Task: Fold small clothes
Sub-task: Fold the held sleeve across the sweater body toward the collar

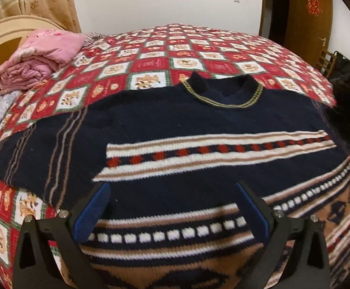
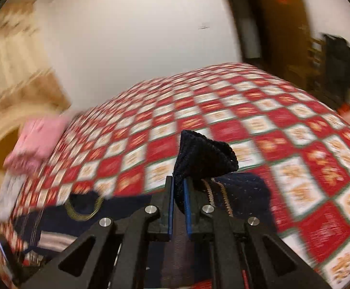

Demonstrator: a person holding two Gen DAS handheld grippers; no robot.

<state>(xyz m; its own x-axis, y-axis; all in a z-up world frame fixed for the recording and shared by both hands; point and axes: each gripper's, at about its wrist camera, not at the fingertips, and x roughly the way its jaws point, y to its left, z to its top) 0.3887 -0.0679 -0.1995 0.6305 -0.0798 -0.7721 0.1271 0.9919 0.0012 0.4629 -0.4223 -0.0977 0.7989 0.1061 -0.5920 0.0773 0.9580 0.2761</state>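
Observation:
A navy knit sweater (image 1: 175, 120) with white, tan and red bands lies spread front-up on the red checked quilt (image 1: 151, 55), collar (image 1: 223, 94) toward the far side. My left gripper (image 1: 172, 185) hovers open just above the sweater's lower body, with nothing between its blue pads (image 1: 93, 212). In the blurred right wrist view, my right gripper (image 2: 178, 180) is shut on a navy sleeve end (image 2: 204, 159), lifted off the quilt (image 2: 295, 168). The sweater's collar (image 2: 83, 207) shows below and to the left of it. In the left wrist view that sleeve (image 1: 343, 120) is a dark blur at the right edge.
A folded pink blanket (image 1: 35, 55) lies at the bed's far left corner by a curved wooden headboard (image 1: 4, 36). Beyond the bed's right side stand a wooden door (image 1: 307, 19) and a chair with a black bag (image 1: 343, 65). A white wall backs the bed.

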